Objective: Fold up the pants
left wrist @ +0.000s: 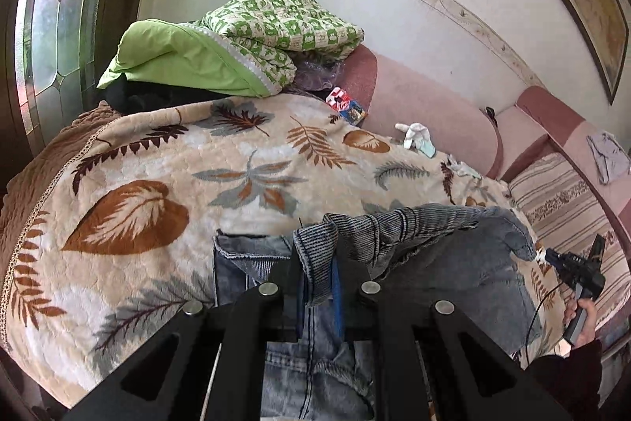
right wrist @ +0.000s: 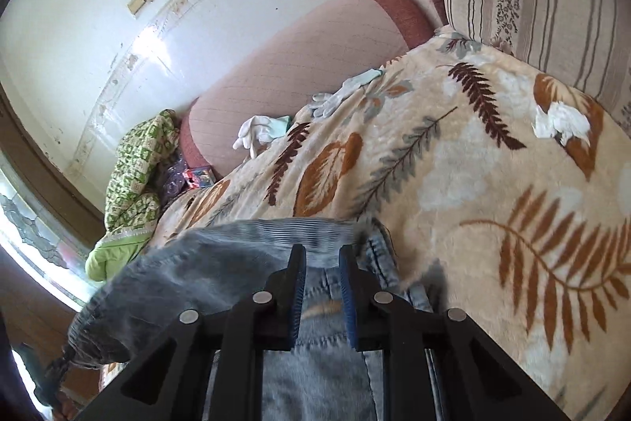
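Pants (left wrist: 453,263) hem pinched between left gripper (left wrist: 318,275) fingers; right gripper (right wrist: 322,263) likewise.

Hidden and cut off
My pants (left wrist: 453,263) run off the bottom edge; their lifted hem (right wrist: 197,263) is motion-blurred.

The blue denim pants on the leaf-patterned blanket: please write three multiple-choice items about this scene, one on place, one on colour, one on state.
1. Where does the white crumpled tissue lie?
A. on the blanket
B. on the pants
C. on the wall

2. What colour is the sofa backrest?
A. pink
B. black
C. yellow

3. How are the pants held?
A. by no gripper
B. by the left gripper only
C. by both grippers

Answers:
1 A, the white crumpled tissue rests on the leaf-patterned blanket.
2 A, the sofa backrest is pink.
3 C, the left gripper and the right gripper both pinch the blue denim pants.
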Motion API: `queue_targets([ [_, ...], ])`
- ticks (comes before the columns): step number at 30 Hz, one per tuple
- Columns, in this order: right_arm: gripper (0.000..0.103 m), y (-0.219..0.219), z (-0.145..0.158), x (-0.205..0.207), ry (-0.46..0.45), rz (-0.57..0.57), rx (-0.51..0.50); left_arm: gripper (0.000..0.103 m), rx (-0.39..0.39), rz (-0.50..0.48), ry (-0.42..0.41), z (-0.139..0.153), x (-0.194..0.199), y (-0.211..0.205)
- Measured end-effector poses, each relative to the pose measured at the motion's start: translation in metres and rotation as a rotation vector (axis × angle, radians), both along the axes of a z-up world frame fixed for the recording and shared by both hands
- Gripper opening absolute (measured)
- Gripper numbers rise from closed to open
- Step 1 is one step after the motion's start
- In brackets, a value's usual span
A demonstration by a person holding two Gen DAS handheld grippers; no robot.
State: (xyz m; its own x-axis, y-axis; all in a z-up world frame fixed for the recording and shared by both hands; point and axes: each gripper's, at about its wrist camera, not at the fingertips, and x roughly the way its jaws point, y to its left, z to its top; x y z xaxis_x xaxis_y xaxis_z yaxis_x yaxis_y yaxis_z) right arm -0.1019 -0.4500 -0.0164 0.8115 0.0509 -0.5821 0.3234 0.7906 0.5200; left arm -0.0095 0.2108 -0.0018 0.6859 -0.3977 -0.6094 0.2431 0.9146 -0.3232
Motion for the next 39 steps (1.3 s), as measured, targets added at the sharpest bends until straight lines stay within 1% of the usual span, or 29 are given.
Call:
queue_targets([
  [2, 0.018, 0.001, -0.001, -0.007, 0.024, 0.001, 0.001, 0.011, 0.006, -0.001, 0.024, -0.007, -0.004, 0.000],
  [4, 0.020, -0.005, -0.008, -0.011, 0.052, -0.013, 0.065, 0.011, 0.005, 0.011, 0.044, -0.014, -0.004, 0.001],
  [5, 0.020, -0.011, -0.012, -0.012, 0.065, -0.030, 0.103, 0.011, -0.010, 0.012, 0.054, -0.016, -0.003, 0.002],
  [6, 0.022, -0.017, -0.015, -0.013, 0.078, -0.050, 0.129, 0.011, -0.024, 0.010, 0.060, -0.017, -0.003, 0.002],
  [8, 0.037, -0.026, -0.023, -0.013, 0.112, -0.083, 0.165, 0.011, -0.015, 0.007, 0.056, -0.018, -0.005, -0.002],
  [9, 0.061, -0.029, -0.028, -0.011, 0.124, -0.088, 0.186, 0.011, -0.002, 0.008, 0.052, -0.017, -0.006, -0.005],
  [10, 0.074, -0.030, -0.033, -0.010, 0.140, -0.089, 0.219, 0.011, 0.008, 0.011, 0.046, -0.016, -0.006, -0.007],
  [11, 0.074, -0.033, -0.038, -0.009, 0.151, -0.090, 0.257, 0.011, 0.010, 0.012, 0.041, -0.014, -0.007, -0.008],
  [13, 0.074, -0.035, -0.044, -0.008, 0.120, -0.075, 0.326, 0.011, 0.002, 0.015, 0.041, -0.012, -0.005, -0.007],
  [16, 0.074, -0.035, -0.053, 0.000, 0.108, -0.064, 0.374, 0.011, -0.008, 0.028, 0.046, -0.010, -0.003, -0.004],
  [17, 0.074, -0.035, -0.057, 0.005, 0.109, -0.061, 0.403, 0.011, -0.013, 0.033, 0.046, -0.009, -0.003, -0.003],
  [19, 0.074, -0.035, -0.070, 0.015, 0.142, -0.070, 0.451, 0.011, -0.019, 0.039, 0.048, -0.009, -0.001, -0.002],
  [20, 0.073, -0.034, -0.078, 0.021, 0.164, -0.070, 0.480, 0.011, -0.021, 0.042, 0.051, -0.009, -0.001, -0.002],
  [22, 0.070, -0.032, -0.089, 0.031, 0.178, -0.066, 0.533, 0.011, -0.022, 0.044, 0.055, -0.010, -0.001, -0.003],
  [24, 0.066, -0.032, -0.093, 0.038, 0.180, -0.093, 0.526, 0.011, -0.023, 0.042, 0.057, -0.011, 0.000, -0.003],
  [26, 0.053, -0.031, -0.093, 0.041, 0.168, -0.114, 0.499, 0.011, -0.024, 0.044, 0.061, -0.012, 0.001, -0.002],
  [27, 0.038, -0.031, -0.094, 0.042, 0.178, -0.126, 0.477, 0.011, -0.026, 0.047, 0.065, -0.013, 0.002, -0.002],
  [28, 0.032, -0.031, -0.096, 0.042, 0.196, -0.134, 0.462, 0.011, -0.031, 0.049, 0.069, -0.014, 0.003, -0.002],
  [29, 0.029, -0.032, -0.100, 0.041, 0.206, -0.139, 0.466, 0.011, -0.038, 0.051, 0.073, -0.014, 0.004, -0.001],
  [30, 0.022, -0.033, -0.102, 0.040, 0.212, -0.145, 0.468, 0.011, -0.044, 0.052, 0.075, -0.015, 0.005, 0.000],
  [32, 0.018, -0.034, -0.099, 0.035, 0.191, -0.149, 0.455, 0.011, -0.049, 0.056, 0.074, -0.015, 0.005, 0.000],
  [33, 0.016, -0.033, -0.094, 0.032, 0.166, -0.146, 0.439, 0.011, -0.050, 0.059, 0.073, -0.014, 0.005, 0.001],
  [36, 0.014, -0.030, -0.072, 0.017, 0.074, -0.133, 0.390, 0.011, -0.055, 0.060, 0.073, -0.012, 0.002, 0.004],
  [39, 0.014, -0.026, -0.058, -0.003, -0.010, -0.127, 0.400, 0.011, -0.061, 0.064, 0.075, -0.011, -0.001, 0.008],
])
